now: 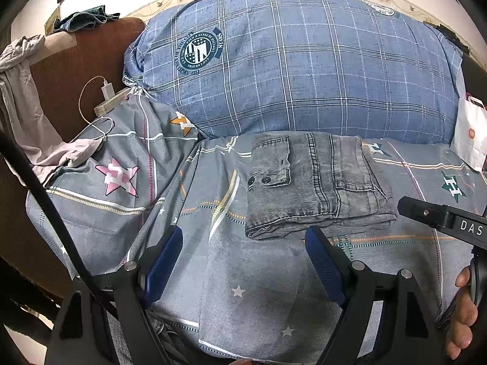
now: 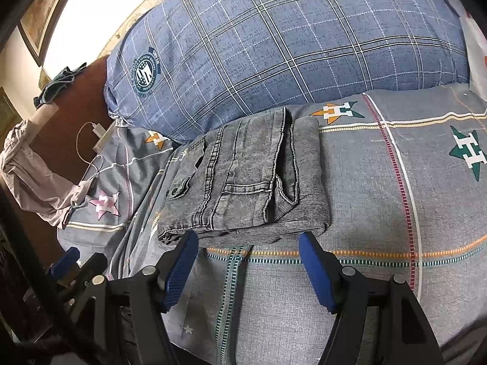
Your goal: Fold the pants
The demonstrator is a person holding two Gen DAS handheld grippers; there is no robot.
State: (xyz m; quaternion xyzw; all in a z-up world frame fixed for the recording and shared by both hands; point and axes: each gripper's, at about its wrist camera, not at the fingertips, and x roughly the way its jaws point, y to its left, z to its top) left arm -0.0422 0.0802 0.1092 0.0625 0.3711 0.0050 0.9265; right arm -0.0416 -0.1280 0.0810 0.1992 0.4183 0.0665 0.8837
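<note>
One bed (image 1: 268, 289) under a grey star-printed sheet carried everything. Against its far side lay one big blue plaid pillow (image 1: 304, 70). Just in front of that pillow sat one pair of grey denim pants (image 1: 313, 182), folded into a compact block. Left of the pillow lay one white charger with its cable (image 1: 105, 91). Two tools hovered on the near side of the pants: the left tool (image 1: 243, 261) and the right tool (image 2: 248, 261), each with blue pads spread apart, pinching nothing.

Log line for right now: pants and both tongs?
pants: folded compact, lying flat on bedsheet | left tongs: open, empty, short of pants | right tongs: open, empty, at pants' near edge
</note>
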